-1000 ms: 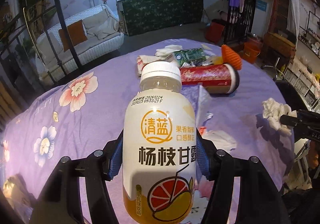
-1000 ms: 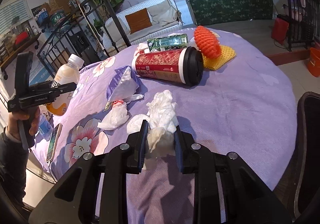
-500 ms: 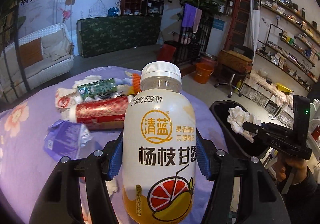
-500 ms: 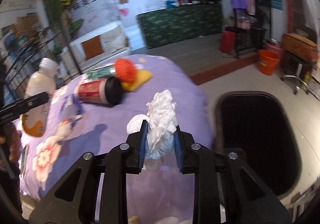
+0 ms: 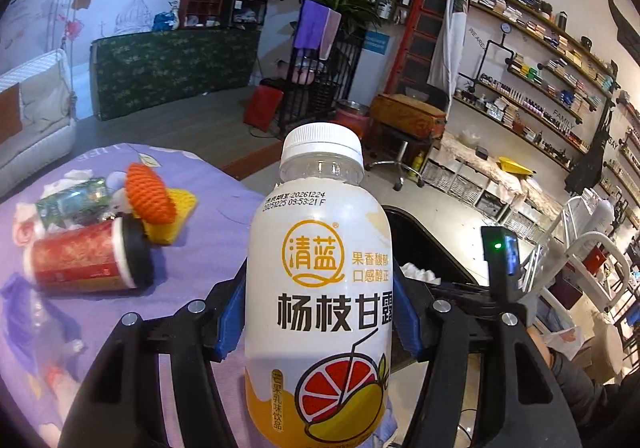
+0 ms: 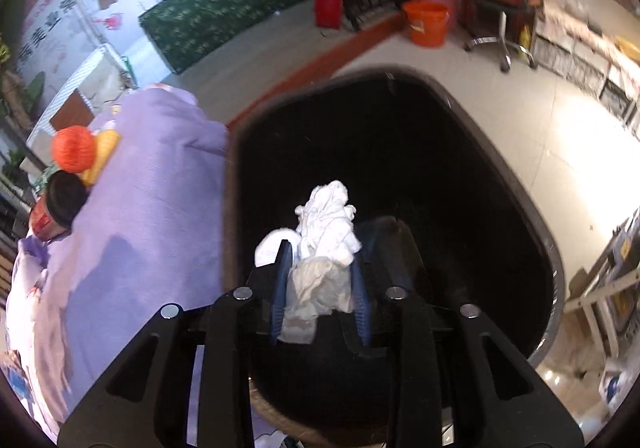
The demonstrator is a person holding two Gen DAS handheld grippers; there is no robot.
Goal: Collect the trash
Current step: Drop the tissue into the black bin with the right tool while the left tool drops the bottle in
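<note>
The left gripper (image 5: pixel 320 322) clamped its blue pads on a drink bottle (image 5: pixel 318 308), which stood upright, long axis vertical, white cap up. The right gripper (image 6: pixel 319 284) pinched a crumpled tissue wad (image 6: pixel 326 244) that stuck forward past the fingertips, hanging over the black trash bin (image 6: pixel 500 152). Beside the bin, the purple-clothed table (image 5: pixel 208 224) held a red cup (image 5: pixel 86 258) lying on its side.
</note>
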